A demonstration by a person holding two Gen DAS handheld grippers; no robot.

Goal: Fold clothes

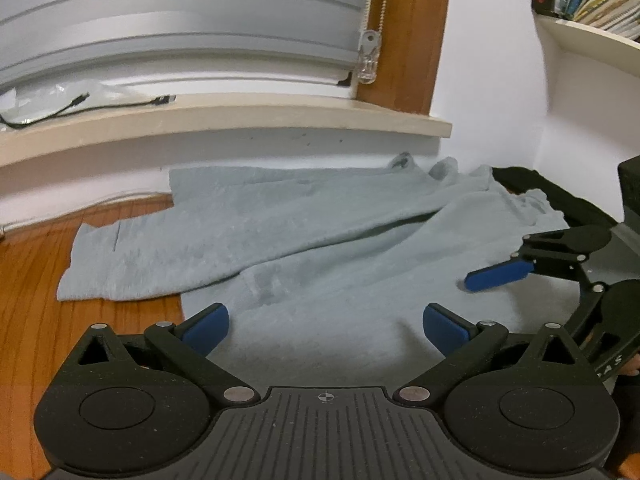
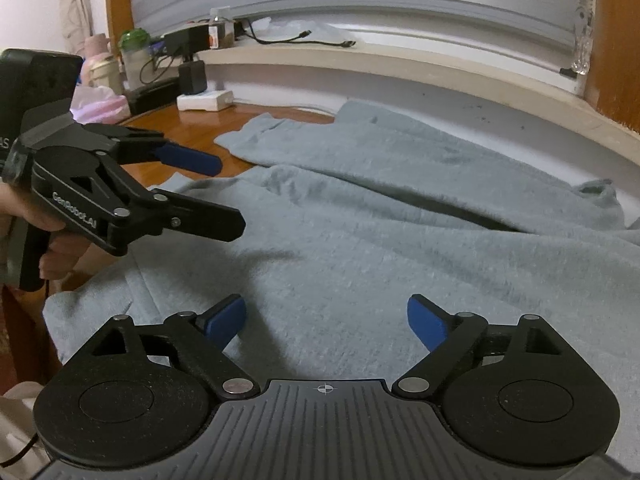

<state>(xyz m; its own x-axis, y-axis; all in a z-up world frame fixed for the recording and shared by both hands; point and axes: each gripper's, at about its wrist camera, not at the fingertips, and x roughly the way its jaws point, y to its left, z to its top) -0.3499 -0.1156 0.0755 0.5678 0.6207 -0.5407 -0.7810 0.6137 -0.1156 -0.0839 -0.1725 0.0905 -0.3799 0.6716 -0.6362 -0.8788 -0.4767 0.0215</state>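
Left hand-held gripper [image 1: 326, 322] agape above blue garment [image 1: 320, 236].

The garment [image 1: 320, 240] before you is pale blue-grey cloth with a soft, fuzzy, matt nap. It lies on a surface [image 1: 32, 280] of glossy, varnished orange-brown wood with visible grain. Your left gripper [image 1: 326, 322] and right gripper [image 2: 326, 320] are matt black plastic, finely speckled, with silvery metal pivot pins and smooth blue fingertips [image 1: 444, 326]. The windowsill [image 1: 240, 116] looks smooth and cream-coloured.
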